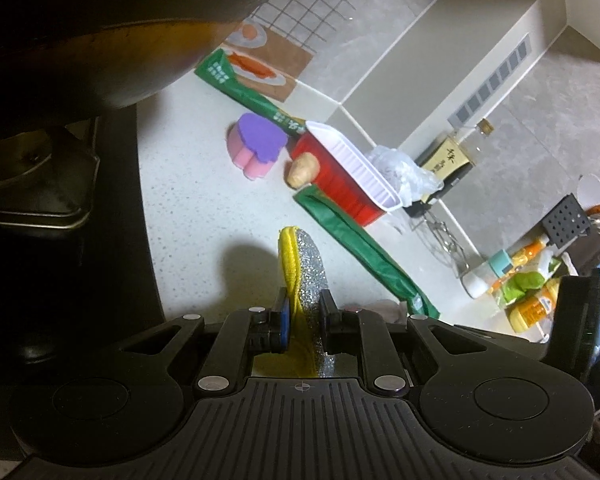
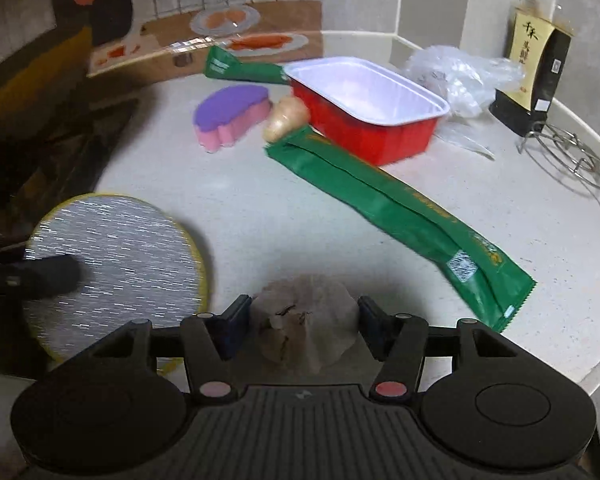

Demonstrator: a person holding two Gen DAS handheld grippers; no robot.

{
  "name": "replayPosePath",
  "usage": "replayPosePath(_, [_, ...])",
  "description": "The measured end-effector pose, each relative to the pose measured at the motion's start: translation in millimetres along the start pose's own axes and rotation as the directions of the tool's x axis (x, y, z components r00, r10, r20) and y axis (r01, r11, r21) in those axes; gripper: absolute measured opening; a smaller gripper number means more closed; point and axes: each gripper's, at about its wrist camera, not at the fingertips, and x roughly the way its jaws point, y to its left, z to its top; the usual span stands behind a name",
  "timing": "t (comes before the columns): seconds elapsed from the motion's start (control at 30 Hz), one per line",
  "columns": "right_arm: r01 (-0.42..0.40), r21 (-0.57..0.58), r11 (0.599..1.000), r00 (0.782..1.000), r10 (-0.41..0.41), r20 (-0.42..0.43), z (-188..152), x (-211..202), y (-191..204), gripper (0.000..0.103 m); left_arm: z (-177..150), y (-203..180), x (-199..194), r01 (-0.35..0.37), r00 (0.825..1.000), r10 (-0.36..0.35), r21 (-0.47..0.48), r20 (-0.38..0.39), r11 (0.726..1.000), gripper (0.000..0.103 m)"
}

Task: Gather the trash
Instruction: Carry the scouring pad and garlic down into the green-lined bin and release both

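My left hand-held gripper (image 1: 302, 316) is clamped on the round silver-and-yellow scouring pad (image 1: 306, 268), held on edge above the bench (image 1: 204, 208). My right hand-held gripper (image 2: 302, 326) stands half open around a garlic bulb (image 2: 306, 320) — whether the pads touch it I cannot tell. Beyond lie a green wrapper (image 2: 400, 208) and red tray (image 2: 364, 104).

My left tongs (image 1: 302, 320) clamp the silver-and-yellow scouring pad (image 1: 306, 268) on edge, garlic bulb (image 2: 308, 324) between my right tongs (image 2: 304, 328), long green wrapper (image 2: 400, 212) flat beside red tray (image 2: 364, 112).
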Motion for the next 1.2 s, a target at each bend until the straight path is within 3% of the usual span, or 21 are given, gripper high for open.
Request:
replayPosePath(0.3, [-0.054, -0.013, 0.998, 0.993, 0.055, 0.106, -15.8, -45.9, 0.8, 0.058, -10.9, -16.2, -29.3, -0.025, 0.997, 0.023, 0.024, 0.069, 0.999, 0.018])
replayPosePath(0.57, [-0.083, 0.091, 0.992, 0.986, 0.069, 0.15, -80.3, -96.1, -38.7, 0.057, -44.4, -61.2, -65.9, -0.049, 0.996, 0.045, 0.059, 0.073, 0.997, 0.018])
replayPosePath(0.73, [-0.061, 0.17, 0.984, 0.99, 0.038, 0.135, -132.1, -115.1, -76.8, 0.058, -78.6, -103.5, -66.4, -0.022, 1.0, 0.022, 0.133, 0.003, 0.991, 0.018])
replayPosePath(0.87, [-0.008, 0.26, 0.966, 0.995, -0.019, 0.1, -177.5, -116.2, -114.7, 0.058, -115.4, -129.2, -43.8, 0.012, 0.993, 0.01, 0.191, -0.116, 0.982, 0.018])
replayPosePath(1.0, [0.089, 0.362, 0.928, 0.993, -0.111, 0.04, -229.5, -110.3, -152.8, 0.058, -154.8, -145.5, -8.0, 0.033, 0.966, 0.04, 0.276, -0.256, 0.961, 0.018])
replayPosePath(1.07, [0.148, 0.405, 0.902, 0.987, -0.158, -0.009, -255.1, -105.5, -170.3, 0.058, -175.5, -145.2, 16.9, 0.053, 0.94, 0.056, 0.306, -0.337, 0.951, 0.018])
replayPosePath(1.13, [0.212, 0.442, 0.872, 0.976, -0.208, -0.058, -284.4, -100.8, -187.9, 0.058, -200.2, -138.7, 49.0, 0.057, 0.899, 0.095, 0.329, -0.427, 0.943, 0.018])
replayPosePath(1.2, [0.265, 0.477, 0.838, 0.964, -0.244, -0.107, -312.1, -94.4, -202.8, 0.058, -229.9, -125.7, 87.6, 0.06, 0.843, 0.135, 0.34, -0.52, 0.938, 0.018])
